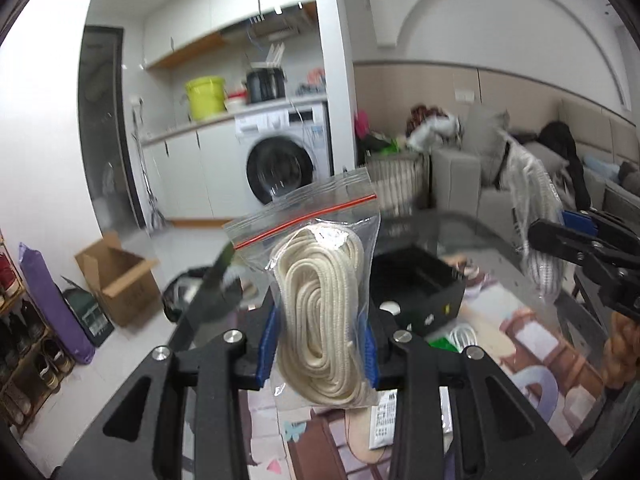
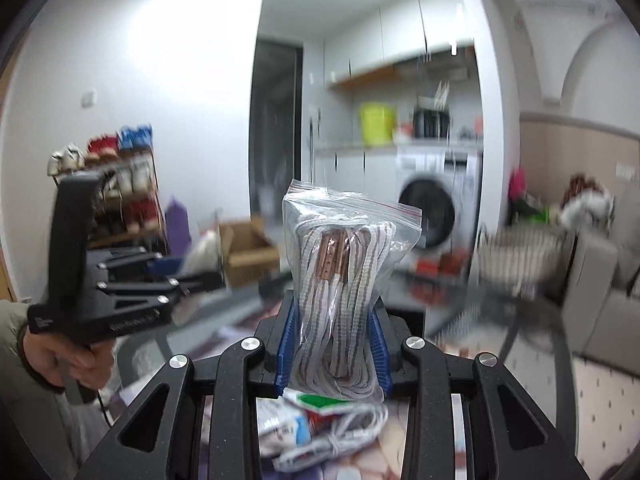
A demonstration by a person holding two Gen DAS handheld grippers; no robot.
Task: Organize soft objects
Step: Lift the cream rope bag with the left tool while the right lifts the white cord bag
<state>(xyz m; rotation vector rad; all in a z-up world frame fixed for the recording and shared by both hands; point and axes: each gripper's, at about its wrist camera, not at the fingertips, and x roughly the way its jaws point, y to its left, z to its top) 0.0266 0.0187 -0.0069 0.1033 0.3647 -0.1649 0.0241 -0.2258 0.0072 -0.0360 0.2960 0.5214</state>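
Black angular frames on left gripper (image 1: pixel 320 350) and right gripper (image 2: pixel 334 350); ribbed blue pads (image 1: pixel 267 350); silver screws; white lettering; bare hand (image 2: pixel 66 360), olive sleeve.

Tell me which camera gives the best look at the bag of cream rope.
The left wrist view. The bag of cream rope fills its centre, clamped between the left tool's blue pads, red zip seal visible. In the right wrist view the left tool appears side-on and blurred, and that bag cannot be made out.
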